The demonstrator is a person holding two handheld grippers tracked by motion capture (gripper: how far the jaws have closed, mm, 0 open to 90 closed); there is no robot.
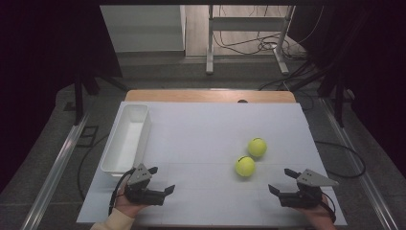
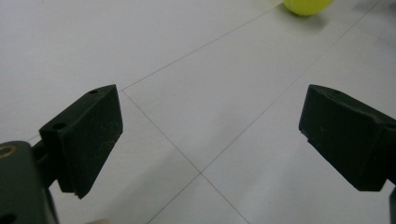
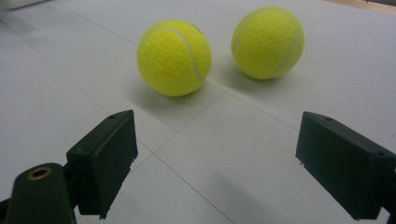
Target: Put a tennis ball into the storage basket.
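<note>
Two yellow tennis balls lie on the white table top, right of centre: the nearer ball (image 1: 245,166) (image 3: 174,58) and the farther ball (image 1: 257,147) (image 3: 267,42), close together. My right gripper (image 1: 282,181) (image 3: 212,163) rests near the front right edge, open and empty, its jaws facing the balls from a short way off. My left gripper (image 1: 161,179) (image 2: 210,135) sits at the front left, open with nothing between its jaws; the edge of a ball (image 2: 306,5) shows far ahead of it.
A long white bin (image 1: 113,149) stands along the left side of the table, just behind my left gripper. The wooden table edge (image 1: 210,96) runs along the back. Metal frame legs and cables sit on the floor beyond.
</note>
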